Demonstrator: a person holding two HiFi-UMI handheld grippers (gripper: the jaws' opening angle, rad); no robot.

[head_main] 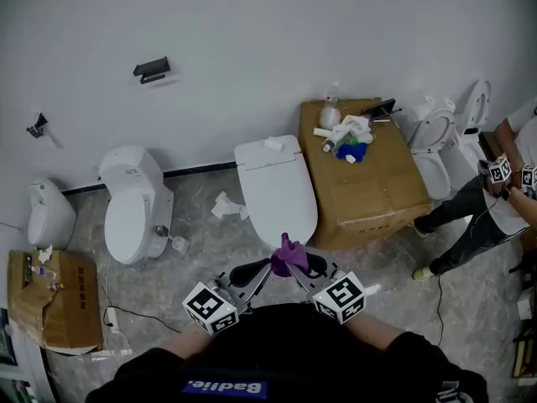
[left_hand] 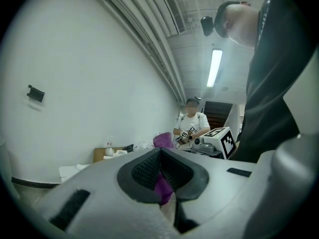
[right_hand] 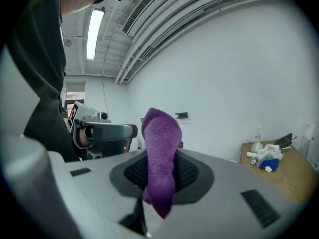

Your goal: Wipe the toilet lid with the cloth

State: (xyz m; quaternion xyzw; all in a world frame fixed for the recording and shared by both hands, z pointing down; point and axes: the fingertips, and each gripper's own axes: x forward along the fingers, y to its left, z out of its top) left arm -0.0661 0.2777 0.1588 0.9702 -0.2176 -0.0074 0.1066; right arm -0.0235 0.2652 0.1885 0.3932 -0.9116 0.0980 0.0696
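A purple cloth [head_main: 287, 256] hangs bunched between my two grippers, low in the head view and close to my body. My right gripper [head_main: 305, 268] is shut on it; in the right gripper view the cloth [right_hand: 160, 158] stands up out of the jaws and droops below them. My left gripper [head_main: 257, 270] is shut too, with a strip of the purple cloth [left_hand: 162, 185] caught between its pads. The white toilet [head_main: 276, 186] with its lid down stands just beyond the grippers, against the wall.
A cardboard box [head_main: 366, 183] with bottles and rags sits right of the toilet. A second toilet [head_main: 134, 204] and a urinal [head_main: 46, 214] stand to the left, another box [head_main: 52, 299] at the near left. A person [head_main: 491, 204] holding grippers stands by a third toilet [head_main: 436, 141] at the right.
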